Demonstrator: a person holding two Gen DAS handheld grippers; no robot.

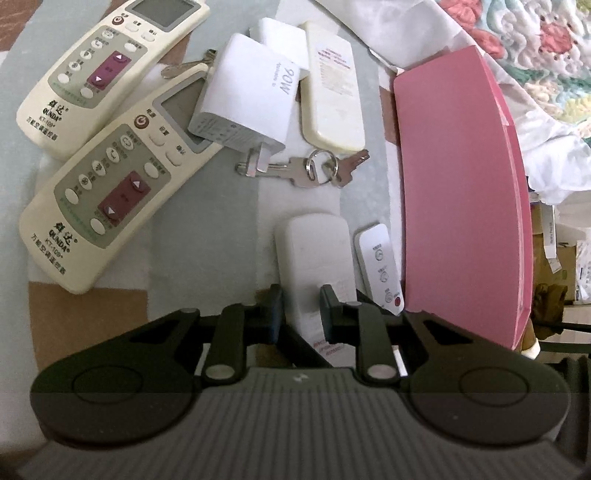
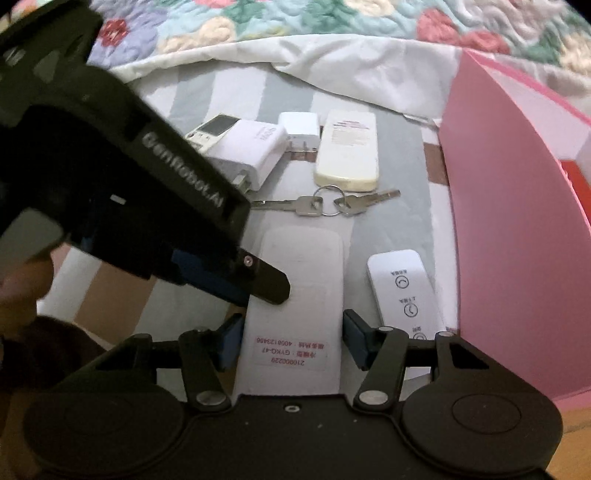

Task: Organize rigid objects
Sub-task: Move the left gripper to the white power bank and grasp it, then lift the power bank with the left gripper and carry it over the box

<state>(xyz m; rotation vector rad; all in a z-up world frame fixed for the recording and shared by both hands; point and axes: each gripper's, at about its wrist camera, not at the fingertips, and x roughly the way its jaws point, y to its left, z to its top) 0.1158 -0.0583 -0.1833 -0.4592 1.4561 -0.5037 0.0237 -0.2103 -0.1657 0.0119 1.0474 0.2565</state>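
A white remote [image 1: 314,254] [image 2: 299,258] lies face down, label toward the right wrist camera. My right gripper [image 2: 291,343] straddles its width, a blue pad pressed against each long side. My left gripper [image 1: 302,306] [image 2: 258,293] comes in from the left and pinches the same remote near its left edge, with one finger on the back. A small white remote [image 1: 378,266] [image 2: 402,284] lies just right of it, beside an open pink box [image 1: 461,184] [image 2: 509,221]. Two cream remotes [image 1: 103,184] lie face up at the left.
Two keys on a ring [image 1: 317,170] [image 2: 325,203], white chargers [image 1: 247,99] [image 2: 251,151] and a face-down cream remote [image 1: 332,96] [image 2: 347,151] lie beyond on the striped sheet. A flowered quilt [image 2: 295,29] is bunched at the back. A hand [image 2: 18,288] shows at the left.
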